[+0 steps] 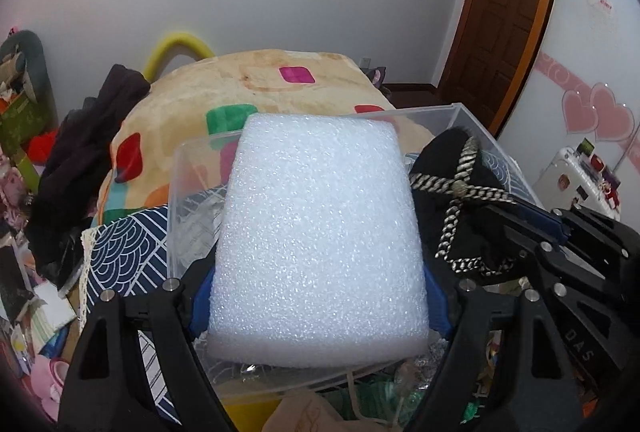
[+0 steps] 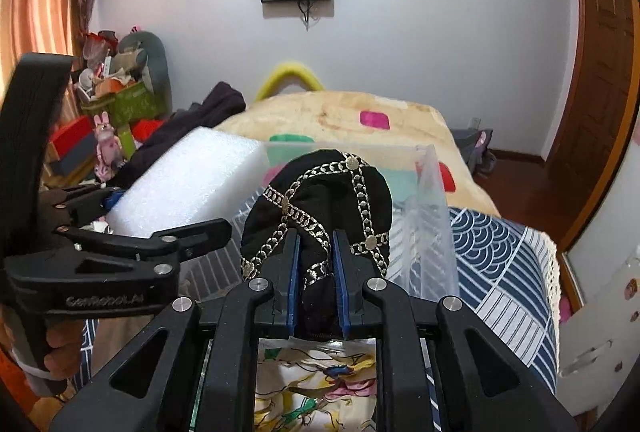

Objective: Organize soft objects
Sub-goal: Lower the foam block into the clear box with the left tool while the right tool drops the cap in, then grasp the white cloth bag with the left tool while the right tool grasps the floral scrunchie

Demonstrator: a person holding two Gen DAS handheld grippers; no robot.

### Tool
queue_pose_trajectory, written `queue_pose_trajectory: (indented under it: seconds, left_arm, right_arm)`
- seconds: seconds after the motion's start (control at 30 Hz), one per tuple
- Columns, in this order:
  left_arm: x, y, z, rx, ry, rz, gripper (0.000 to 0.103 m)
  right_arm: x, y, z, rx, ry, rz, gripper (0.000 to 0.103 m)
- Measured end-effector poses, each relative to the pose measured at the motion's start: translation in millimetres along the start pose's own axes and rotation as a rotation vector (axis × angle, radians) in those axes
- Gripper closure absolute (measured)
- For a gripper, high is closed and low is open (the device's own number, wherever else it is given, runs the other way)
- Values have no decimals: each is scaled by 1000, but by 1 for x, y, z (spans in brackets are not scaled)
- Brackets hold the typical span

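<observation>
My left gripper (image 1: 318, 296) is shut on a thick white foam block (image 1: 320, 228) and holds it over a clear plastic bin (image 1: 173, 192). The foam block also shows at the left of the right wrist view (image 2: 188, 184). My right gripper (image 2: 316, 244) is shut on a black fabric pouch with silver chain trim (image 2: 320, 200), held over the same bin (image 2: 430, 208). The pouch shows at the right of the left wrist view (image 1: 452, 192), beside the foam. The bin's inside is mostly hidden.
The bin stands on a blue-and-white patterned cloth (image 2: 492, 256). Behind it lies a cream blanket with coloured patches (image 1: 256, 80). Dark clothes (image 1: 88, 136) and boxes of clutter (image 2: 120, 100) are at the left. A wooden door (image 1: 500, 12) is at the right.
</observation>
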State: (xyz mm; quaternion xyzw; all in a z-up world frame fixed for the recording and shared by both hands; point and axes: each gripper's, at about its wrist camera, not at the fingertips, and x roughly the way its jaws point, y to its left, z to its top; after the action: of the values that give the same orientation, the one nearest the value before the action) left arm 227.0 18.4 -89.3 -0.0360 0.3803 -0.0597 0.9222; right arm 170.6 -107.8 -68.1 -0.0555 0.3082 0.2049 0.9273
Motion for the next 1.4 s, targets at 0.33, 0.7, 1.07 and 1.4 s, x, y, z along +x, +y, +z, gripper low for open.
queue_pose_trajectory:
  seconds: [0.33,0.7,1.07,1.4]
  left_arm:
    - [-12,5,0,-23,-6,-8,20]
    - [-82,5,0,-23,-163,-4,11]
    - [-127,11,-38,-55,-257,23,4]
    - [-88,9,-83,-98,-151,41,4]
  right_arm:
    - [-8,-4,3,19,18,11,83]
    - [-57,-8,14,34,-118,25,55]
    - [-87,0,-1,20,-189,19,28]
    - [-66,2,-36,50,-107,-5,22]
